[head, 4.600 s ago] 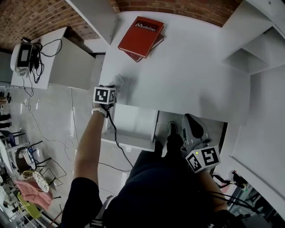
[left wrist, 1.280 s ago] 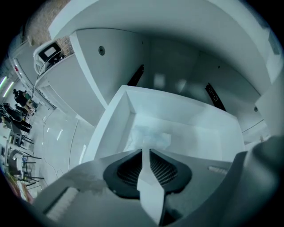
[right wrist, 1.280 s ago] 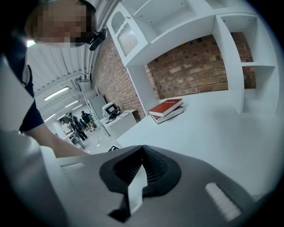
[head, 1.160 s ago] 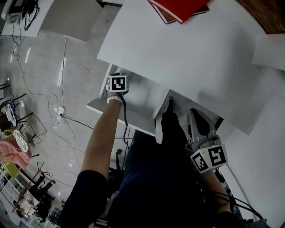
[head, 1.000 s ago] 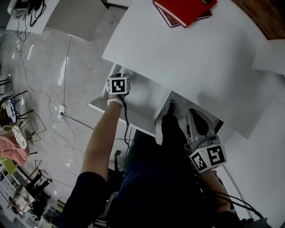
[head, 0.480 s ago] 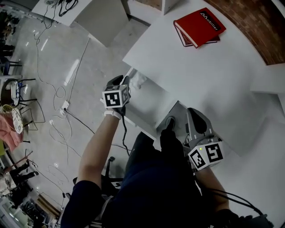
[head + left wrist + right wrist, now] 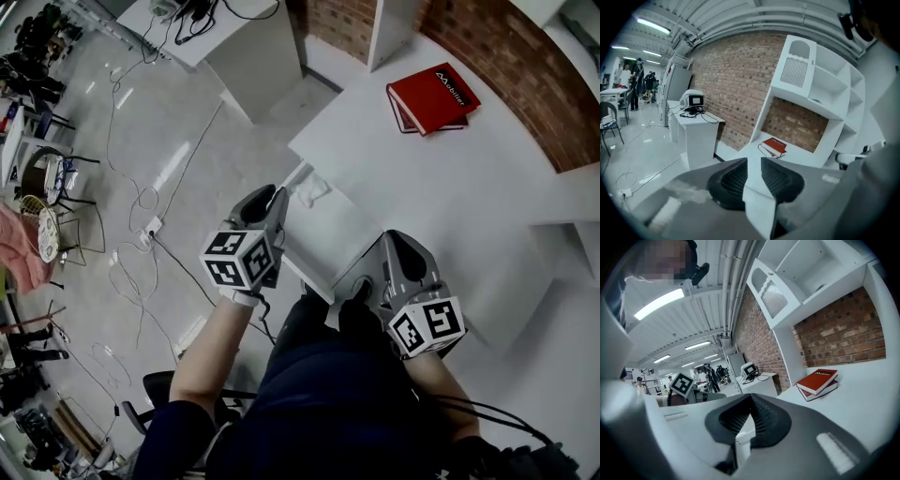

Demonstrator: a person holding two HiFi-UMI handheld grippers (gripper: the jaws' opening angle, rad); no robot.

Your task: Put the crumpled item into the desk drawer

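Observation:
The white crumpled item [image 7: 310, 191] lies in the far left corner of the open desk drawer [image 7: 330, 246], just below the white desk's [image 7: 441, 187] edge. My left gripper [image 7: 273, 199] hovers beside the drawer's left end, a little short of the item. Its jaws stand slightly apart with nothing between them [image 7: 753, 171]. My right gripper [image 7: 392, 242] hangs over the drawer's right end by the person's legs, shut and empty [image 7: 750, 398]. It is apart from the item. A stack of red books [image 7: 432, 97] lies on the desk's far side.
A side desk [image 7: 225, 37] with a small monitor [image 7: 692, 99] and cables stands beyond the desk's left end. Loose cables [image 7: 131, 202] run over the floor at left. A white shelf unit [image 7: 820, 89] rises behind the books. Chairs [image 7: 47, 187] and people stand far left.
The left gripper took the crumpled item from the desk edge down to the drawer, let it go and drew back. The head view swung. The right gripper barely moved.

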